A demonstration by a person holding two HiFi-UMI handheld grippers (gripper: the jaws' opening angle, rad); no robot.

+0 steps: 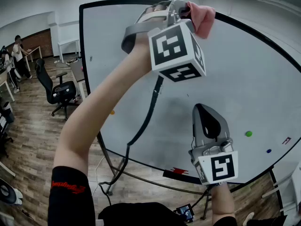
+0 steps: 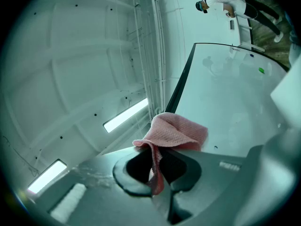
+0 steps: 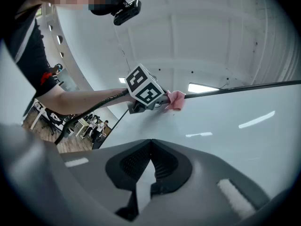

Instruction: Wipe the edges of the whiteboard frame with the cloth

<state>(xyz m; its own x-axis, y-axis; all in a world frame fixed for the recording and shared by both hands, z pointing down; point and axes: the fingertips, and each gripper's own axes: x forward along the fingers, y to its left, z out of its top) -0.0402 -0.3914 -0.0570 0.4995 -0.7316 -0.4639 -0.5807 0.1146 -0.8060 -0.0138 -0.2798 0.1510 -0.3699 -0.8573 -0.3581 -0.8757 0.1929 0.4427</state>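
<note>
The whiteboard (image 1: 244, 79) has a thin black frame (image 1: 117, 3). My left gripper (image 1: 186, 9) is raised to the frame's top edge and is shut on a pink cloth (image 1: 202, 18), which lies against that edge. In the left gripper view the cloth (image 2: 173, 134) is pinched between the jaws of the left gripper (image 2: 157, 173), right beside the frame (image 2: 181, 86). My right gripper (image 1: 203, 109) hangs lower in front of the board, shut with nothing in it. The right gripper view shows the right gripper (image 3: 150, 147) facing the board, with the cloth (image 3: 176, 100) and marker cube (image 3: 145, 91) far up.
A black cable (image 1: 149, 109) hangs down over the board. A green magnet (image 1: 248, 133) and a blue one (image 1: 268, 150) sit at its lower right, a red item (image 1: 178, 171) on the bottom edge. An office chair (image 1: 59, 91) and a person (image 1: 19, 51) are at the left.
</note>
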